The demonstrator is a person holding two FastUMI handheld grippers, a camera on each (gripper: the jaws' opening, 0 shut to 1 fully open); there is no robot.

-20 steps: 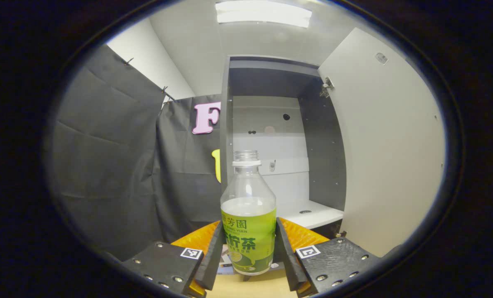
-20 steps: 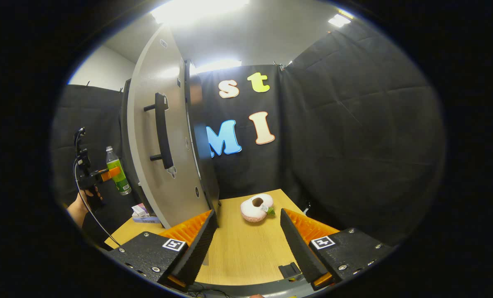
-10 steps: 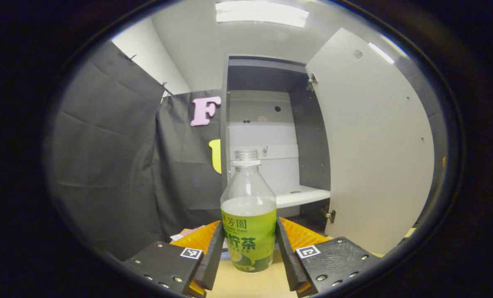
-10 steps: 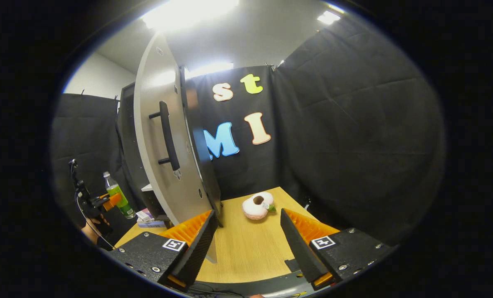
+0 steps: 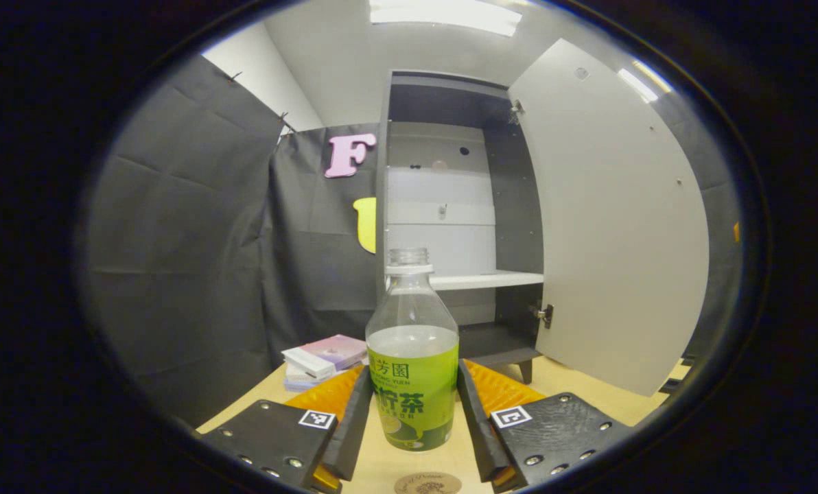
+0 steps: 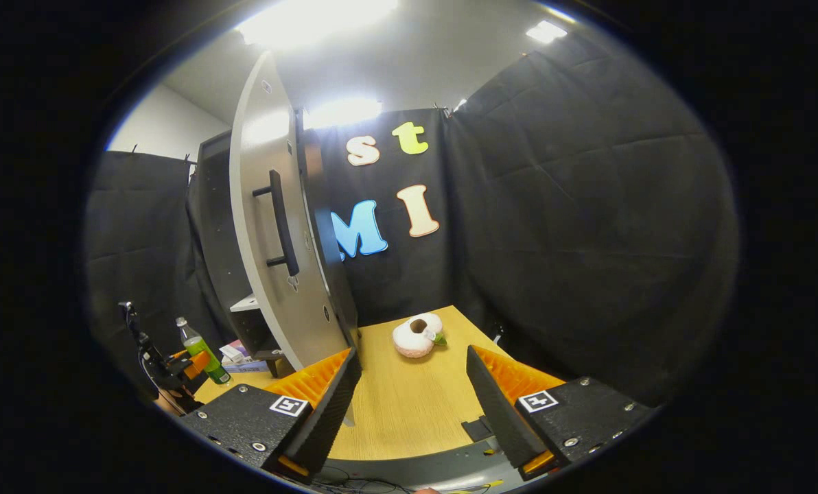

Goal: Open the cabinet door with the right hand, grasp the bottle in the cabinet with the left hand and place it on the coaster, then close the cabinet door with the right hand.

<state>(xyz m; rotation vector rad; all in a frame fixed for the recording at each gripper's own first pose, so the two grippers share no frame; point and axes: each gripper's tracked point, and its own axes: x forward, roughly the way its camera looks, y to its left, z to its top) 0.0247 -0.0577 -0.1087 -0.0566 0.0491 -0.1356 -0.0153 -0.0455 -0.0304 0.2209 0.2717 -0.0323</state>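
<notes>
Bottle [image 5: 412, 357]: we have it clamped upright between both fingers of the left gripper [image 5: 412, 429], which press on the labelled lower half; the neck has no cap that we can see and there is liquid inside. It is out of the cabinet, near the table and, as far as we can judge, not yet resting on anything.
Coaster [image 5: 427, 484]: a round disc on the table [image 5: 587, 394] right under our fingers, nearer to us than the bottle's base.
Step in hand: setting the bottle on the coaster. We judge the base must come back toward us a little before it goes down.
How to do it well: we should keep the bottle plumb so nothing spills from the open neck, lower slowly, and release only once the base sits flat inside the disc.
Left gripper seen from the right gripper view [image 6: 193, 362]: low at the table's far left, bottle [image 6: 203, 351] in its grip.
Right gripper [image 6: 412, 412]: fingers set wide apart, holding nothing, over the table.
Cabinet door [image 6: 272, 226]: swung open, its handle [image 6: 282, 223] facing our right gripper, ready for the closing push afterwards.
Nearby: small boxes [image 5: 323, 357] beside the cabinet's foot, well clear of the coaster.
</notes>
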